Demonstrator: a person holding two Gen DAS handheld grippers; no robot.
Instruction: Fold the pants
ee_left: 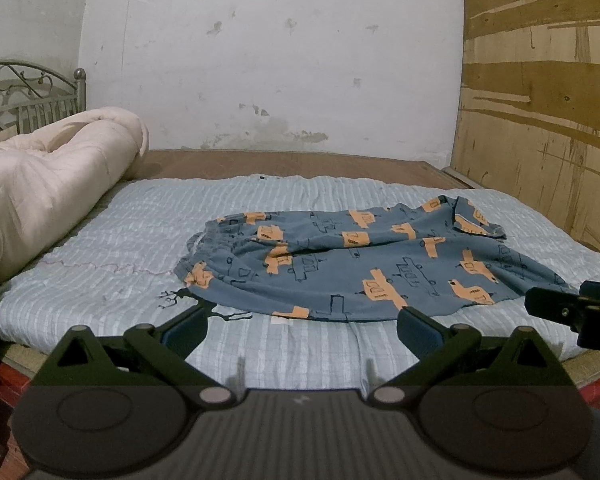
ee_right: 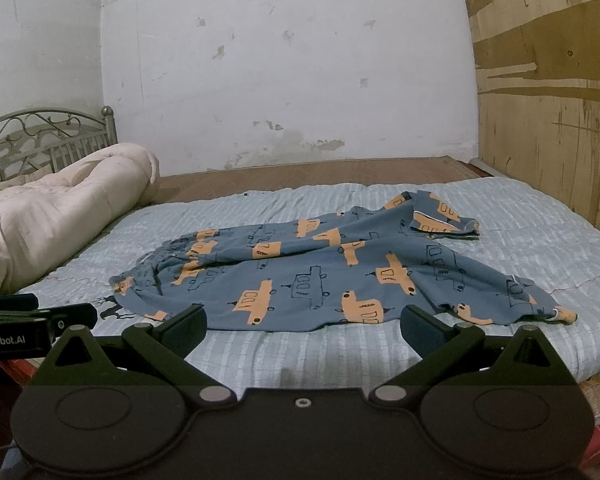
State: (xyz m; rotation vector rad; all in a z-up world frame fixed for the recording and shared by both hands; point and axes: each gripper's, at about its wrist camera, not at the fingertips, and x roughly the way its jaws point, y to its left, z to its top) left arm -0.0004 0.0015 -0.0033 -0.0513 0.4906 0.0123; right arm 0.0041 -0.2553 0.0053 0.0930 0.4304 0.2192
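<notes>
Blue pants with orange car prints (ee_left: 340, 260) lie spread and rumpled on the bed, waistband to the left, legs to the right, the far leg's cuff folded over. They also show in the right wrist view (ee_right: 320, 276). My left gripper (ee_left: 300, 330) is open and empty, just short of the pants' near edge. My right gripper (ee_right: 304, 326) is open and empty, at the near edge of the pants. The right gripper shows at the right in the left wrist view (ee_left: 572, 308); the left gripper shows at the left in the right wrist view (ee_right: 36, 320).
The pants lie on a light blue striped quilt (ee_left: 120, 240) over a bed. A rolled cream duvet (ee_left: 52, 184) lies at the left by a metal headboard (ee_left: 28, 92). A white wall stands behind and a plywood panel (ee_left: 540, 120) at the right.
</notes>
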